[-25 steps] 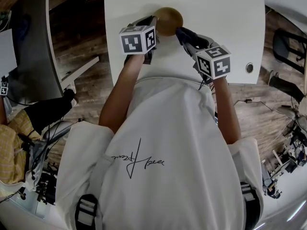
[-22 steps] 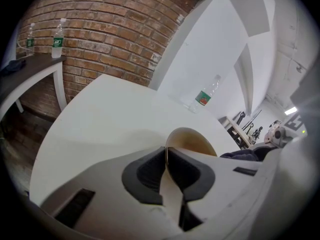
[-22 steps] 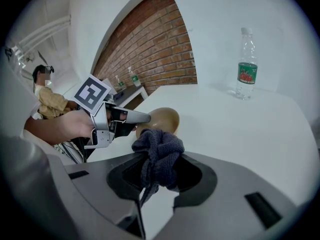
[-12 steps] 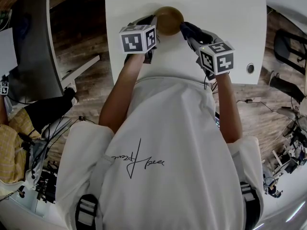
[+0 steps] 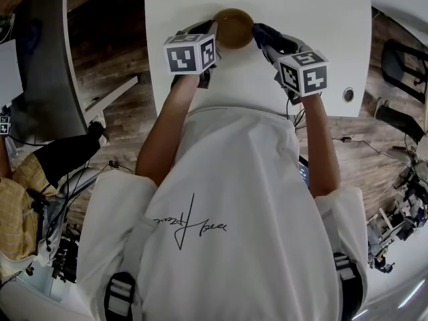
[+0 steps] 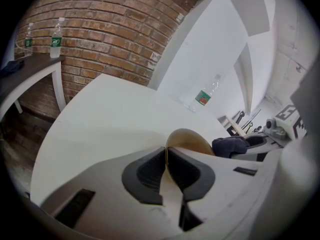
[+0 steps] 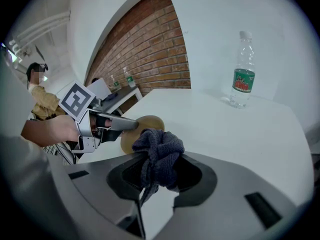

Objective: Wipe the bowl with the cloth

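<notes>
Brick wall (image 6: 110, 34) stands behind a white counter (image 5: 321, 45), and a water bottle (image 7: 243, 79) stands on the counter well apart from the work. In front of the person, between the two grippers, is the brown bowl (image 5: 234, 27). The left gripper (image 6: 166, 166) is nearly closed, clamped on the bowl's thin rim with one pad inside and one outside. The right gripper (image 7: 152, 179) is closed on a bunched dark cloth (image 7: 159, 146), held just beside the bowl on the far side from the left gripper. Whether cloth and bowl touch is unclear.
</notes>
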`<state>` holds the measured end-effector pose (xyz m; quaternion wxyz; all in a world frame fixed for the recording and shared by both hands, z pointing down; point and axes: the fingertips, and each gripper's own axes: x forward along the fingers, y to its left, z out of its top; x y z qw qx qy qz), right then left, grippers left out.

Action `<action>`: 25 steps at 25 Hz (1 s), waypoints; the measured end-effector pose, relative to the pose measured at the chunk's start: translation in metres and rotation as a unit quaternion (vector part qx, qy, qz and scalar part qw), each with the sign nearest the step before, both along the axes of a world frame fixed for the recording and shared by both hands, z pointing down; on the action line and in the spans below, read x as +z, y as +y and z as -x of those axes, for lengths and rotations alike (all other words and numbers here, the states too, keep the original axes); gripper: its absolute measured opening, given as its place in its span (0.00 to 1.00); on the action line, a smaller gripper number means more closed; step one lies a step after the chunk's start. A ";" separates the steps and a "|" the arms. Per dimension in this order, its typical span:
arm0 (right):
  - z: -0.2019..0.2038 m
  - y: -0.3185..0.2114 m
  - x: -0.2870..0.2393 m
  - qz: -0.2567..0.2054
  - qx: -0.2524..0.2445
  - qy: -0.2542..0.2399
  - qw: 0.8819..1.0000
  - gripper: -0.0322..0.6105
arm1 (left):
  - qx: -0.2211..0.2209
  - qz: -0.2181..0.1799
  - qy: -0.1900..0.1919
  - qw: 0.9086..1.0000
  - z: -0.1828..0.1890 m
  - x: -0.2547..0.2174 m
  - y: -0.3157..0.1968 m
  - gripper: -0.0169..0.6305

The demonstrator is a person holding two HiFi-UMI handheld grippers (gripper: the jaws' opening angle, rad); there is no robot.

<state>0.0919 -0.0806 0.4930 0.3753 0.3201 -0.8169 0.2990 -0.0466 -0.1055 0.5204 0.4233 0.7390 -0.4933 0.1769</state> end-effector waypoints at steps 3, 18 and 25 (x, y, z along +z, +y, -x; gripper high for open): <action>-0.001 -0.005 0.000 -0.003 -0.008 0.006 1.000 0.21 | -0.003 -0.003 0.000 1.000 -0.001 -0.002 -0.002 0.04; 0.002 -0.022 0.003 -0.014 -0.035 0.022 0.999 0.21 | -0.004 -0.002 0.000 1.000 -0.001 0.000 -0.003 0.04; 0.011 -0.032 0.002 -0.027 -0.043 0.034 0.998 0.21 | -0.004 0.001 0.000 1.000 0.004 0.001 -0.004 0.04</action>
